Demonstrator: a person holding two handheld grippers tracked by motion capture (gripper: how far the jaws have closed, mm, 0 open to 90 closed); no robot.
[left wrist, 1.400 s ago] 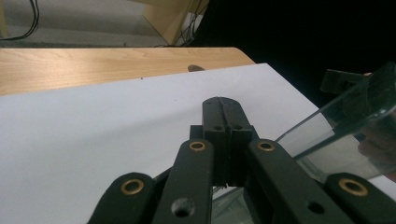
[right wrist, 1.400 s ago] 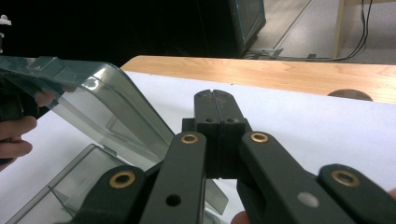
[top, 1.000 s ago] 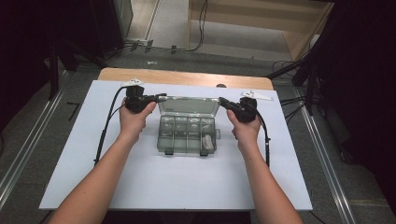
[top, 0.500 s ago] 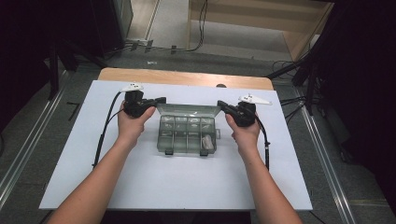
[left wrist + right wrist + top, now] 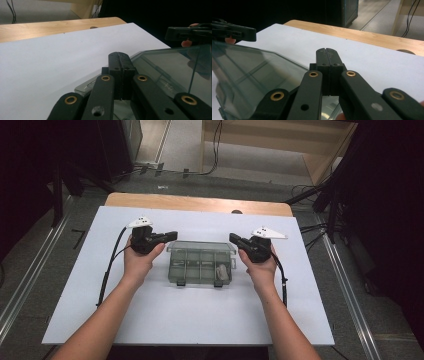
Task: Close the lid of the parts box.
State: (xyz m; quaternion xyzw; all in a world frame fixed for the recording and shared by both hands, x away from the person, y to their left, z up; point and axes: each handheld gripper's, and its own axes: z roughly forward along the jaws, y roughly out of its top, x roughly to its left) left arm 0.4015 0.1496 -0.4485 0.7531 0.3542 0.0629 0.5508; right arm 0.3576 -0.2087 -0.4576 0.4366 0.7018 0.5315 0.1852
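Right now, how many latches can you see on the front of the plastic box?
2. One latch sits at the left of the box's near edge, the other latch at the right of that edge. Any fastenings on the far edge are hidden under the raised lid.

Compartment box (image 5: 201, 263) on white tabletop (image 5: 190, 320)

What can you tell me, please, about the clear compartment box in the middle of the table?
The compartment box is a smoky see-through plastic organiser with inner dividers and two dark latches on its near edge. It sits flat on the white table sheet, long side toward the person. Its lid is hinged at the far edge and lifted off the base. A pale item lies in a right-hand compartment. The shut left tongs and right tongs meet the lid's far corners.
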